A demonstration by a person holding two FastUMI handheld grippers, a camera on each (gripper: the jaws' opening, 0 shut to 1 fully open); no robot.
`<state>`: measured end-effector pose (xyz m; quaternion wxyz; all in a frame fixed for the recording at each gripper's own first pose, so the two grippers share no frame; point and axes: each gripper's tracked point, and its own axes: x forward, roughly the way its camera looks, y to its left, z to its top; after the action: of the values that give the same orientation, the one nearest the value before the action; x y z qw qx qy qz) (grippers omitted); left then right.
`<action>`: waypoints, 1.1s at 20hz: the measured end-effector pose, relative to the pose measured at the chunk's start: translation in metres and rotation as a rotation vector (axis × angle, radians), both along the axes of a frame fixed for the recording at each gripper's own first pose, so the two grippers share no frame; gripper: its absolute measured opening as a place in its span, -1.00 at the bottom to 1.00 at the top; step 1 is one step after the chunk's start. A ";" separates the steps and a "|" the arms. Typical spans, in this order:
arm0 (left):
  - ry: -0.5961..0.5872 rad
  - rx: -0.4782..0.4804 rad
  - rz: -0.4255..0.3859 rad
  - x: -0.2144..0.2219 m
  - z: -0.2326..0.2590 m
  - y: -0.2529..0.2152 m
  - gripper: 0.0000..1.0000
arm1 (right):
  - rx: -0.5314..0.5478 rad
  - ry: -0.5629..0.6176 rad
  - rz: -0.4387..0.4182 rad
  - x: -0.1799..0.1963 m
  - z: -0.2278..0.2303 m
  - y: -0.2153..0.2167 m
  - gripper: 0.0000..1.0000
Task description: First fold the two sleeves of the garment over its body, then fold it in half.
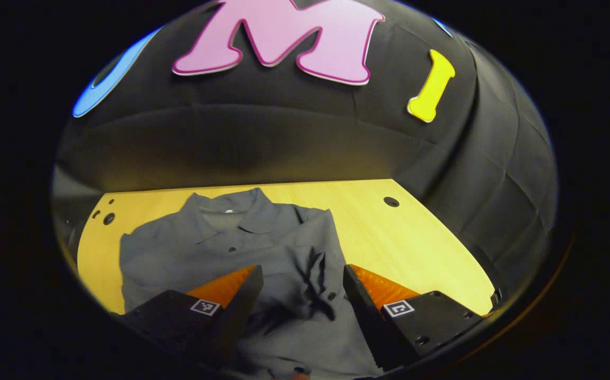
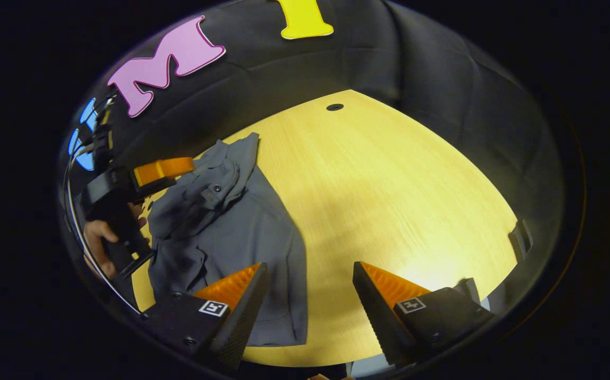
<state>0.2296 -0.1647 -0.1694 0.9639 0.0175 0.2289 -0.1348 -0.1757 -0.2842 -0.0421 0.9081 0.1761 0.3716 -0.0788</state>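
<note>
Shirt (image 1: 262, 248) comes first for us: a grey, collared, button-front garment lying on the pale wooden table (image 1: 415, 237), its collar pointing toward the black cloth wall (image 1: 283, 137) at the far side. In the left gripper view we see a sleeve folded in over the body, with a creased, buttoned strip running down between the fingers, and the cloth bunched and shadowed there. The left gripper (image 1: 300, 293) hangs over the middle of the shirt with its jaws spread wide and nothing caught between them; we cannot tell whether the tips touch the fabric. In the right gripper view the shirt (image 2: 231, 232) lies to the left on the table (image 2: 389, 184), its right edge straight and its lower hem near the front edge. The right gripper (image 2: 310, 295) is likewise wide open and holds nothing: one finger sits over the shirt's lower corner, the other over bare wood. In that same view we make out the other gripper (image 2: 141, 179), held by a hand (image 2: 99, 237), above the shirt's far side. Small round holes (image 1: 391, 201) mark the tabletop.
</note>
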 end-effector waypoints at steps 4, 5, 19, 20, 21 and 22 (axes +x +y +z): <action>-0.055 -0.010 0.029 -0.056 0.020 0.074 0.93 | -0.021 0.012 0.009 -0.007 -0.006 0.021 0.98; -0.062 -0.002 0.039 -0.073 0.021 0.096 0.93 | -0.026 0.015 0.011 -0.008 -0.007 0.025 0.98; 0.114 0.067 0.259 -0.250 -0.105 0.288 0.92 | -0.005 0.137 0.010 -0.044 -0.071 0.076 0.98; 0.135 0.060 0.267 -0.257 -0.113 0.291 0.93 | -0.002 0.141 0.007 -0.044 -0.073 0.078 0.99; 0.149 0.050 0.272 -0.261 -0.120 0.293 0.93 | 0.004 0.140 0.006 -0.044 -0.073 0.083 0.99; 0.161 0.042 0.275 -0.264 -0.125 0.292 0.93 | 0.005 0.141 0.008 -0.044 -0.074 0.086 0.99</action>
<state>-0.0347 0.1277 -0.2945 0.9513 -0.0046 0.3084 0.0022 -0.2192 -0.1979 -0.1158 0.8795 0.1707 0.4357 -0.0864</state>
